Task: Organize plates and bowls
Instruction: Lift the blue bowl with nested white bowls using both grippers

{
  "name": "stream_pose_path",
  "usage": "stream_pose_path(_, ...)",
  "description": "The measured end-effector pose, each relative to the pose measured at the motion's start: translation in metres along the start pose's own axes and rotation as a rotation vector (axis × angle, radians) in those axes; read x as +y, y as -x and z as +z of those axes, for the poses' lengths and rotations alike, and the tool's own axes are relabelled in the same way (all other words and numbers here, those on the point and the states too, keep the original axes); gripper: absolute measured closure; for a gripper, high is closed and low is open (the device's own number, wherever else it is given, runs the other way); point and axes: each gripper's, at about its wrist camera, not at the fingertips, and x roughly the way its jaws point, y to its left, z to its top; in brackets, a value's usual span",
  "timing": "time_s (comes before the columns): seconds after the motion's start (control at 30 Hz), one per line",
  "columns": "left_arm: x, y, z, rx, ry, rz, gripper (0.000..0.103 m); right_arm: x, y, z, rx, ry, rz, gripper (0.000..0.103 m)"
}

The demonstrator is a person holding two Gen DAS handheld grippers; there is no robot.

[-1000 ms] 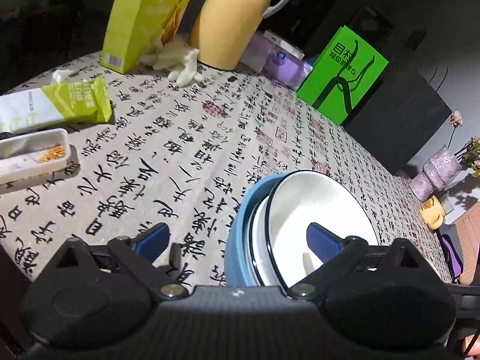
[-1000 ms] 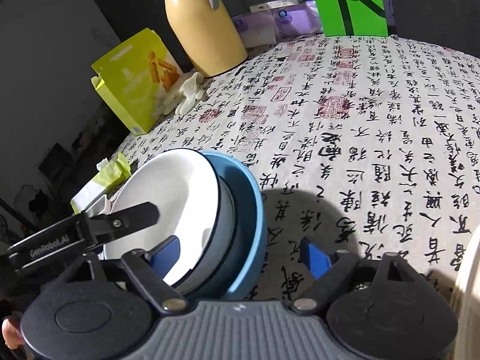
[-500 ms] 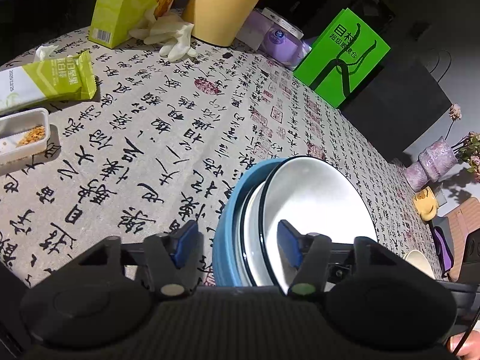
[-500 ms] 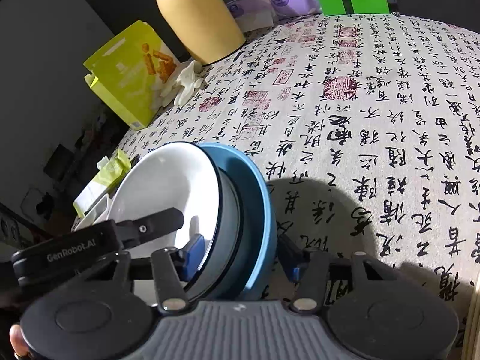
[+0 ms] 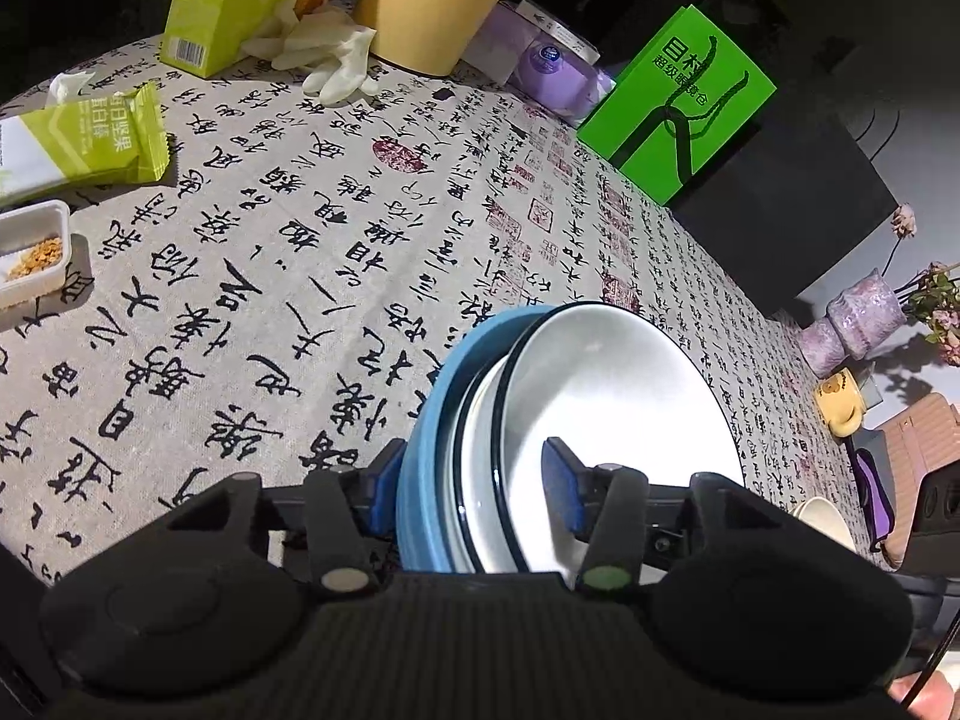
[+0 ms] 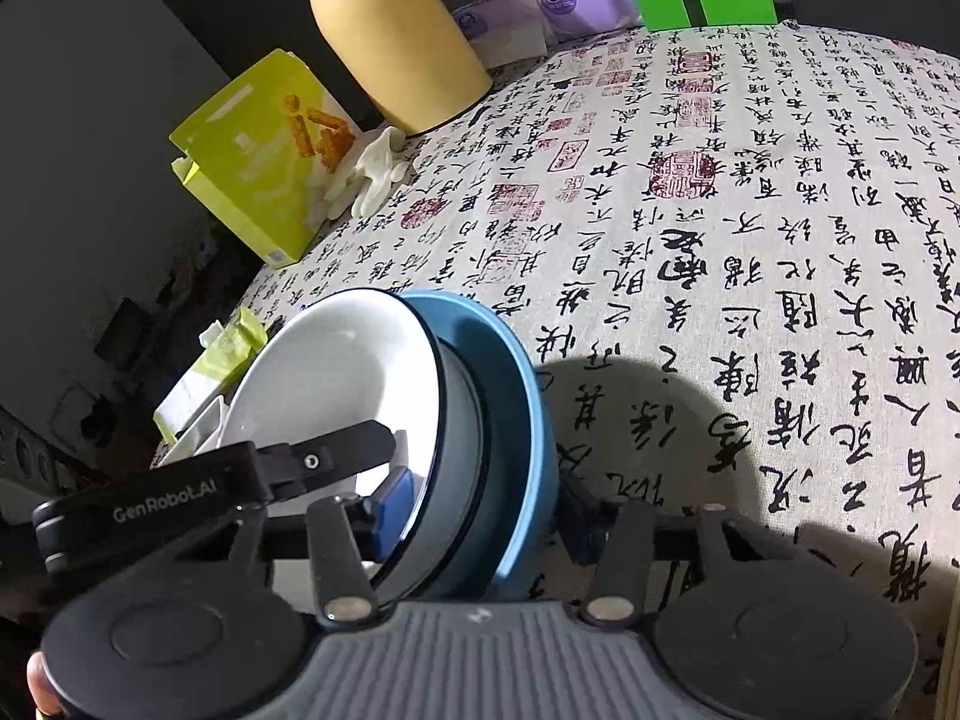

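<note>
A worktop (image 5: 252, 276) draped in a cloth printed with black calligraphy and red seals fills both wrist views, its far edge lined with a tall yellow thermos (image 6: 396, 42), a bright green paper bag (image 5: 678, 102), a yellow-green snack box (image 6: 264, 168) and purple tissue packs (image 5: 546, 66). Near the front, a stack of dishes stands tilted up on edge: a blue plate (image 5: 432, 432) at the back, a white bowl (image 5: 618, 396) with a dark rim nested in front of it. The left hand-held gripper (image 5: 474, 492) is closing on the stack's near edge, one blue pad behind the blue plate and the other inside the white bowl, both pressing on the stack. The right hand-held gripper (image 6: 486, 516) clamps the same stack from the opposite side, its jaws about half open across the dishes, one pad within the bowl, the other behind the plate. A pale rubber glove (image 5: 336, 60) lies beside the thermos, a green snack packet (image 5: 84, 144) rests at the left edge, and a small white tray (image 5: 30, 252) holds brown crumbs just below it
</note>
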Motion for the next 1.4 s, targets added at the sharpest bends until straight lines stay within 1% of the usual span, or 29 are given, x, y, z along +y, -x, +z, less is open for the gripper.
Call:
stream_pose_path(0.23, 0.001, 0.000, -0.001, -0.004, 0.010, -0.006, 0.053, -0.001, 0.001, -0.003, -0.009, -0.010, 0.012, 0.054)
stream_pose_path(0.5, -0.001, -0.001, -0.001, -0.004, 0.007, -0.002, 0.051, -0.005, 0.000, -0.005, -0.003, -0.044, 0.045, 0.052)
stream_pose_path(0.83, -0.002, 0.000, -0.001, -0.010, 0.016, 0.010, 0.051, -0.009, 0.001, -0.006, -0.027, -0.092, 0.059, 0.057)
stream_pose_path(1.4, -0.006, 0.002, -0.002, -0.006, 0.036, 0.039, 0.051, -0.010, 0.004, -0.011, -0.037, -0.136, 0.061, 0.058)
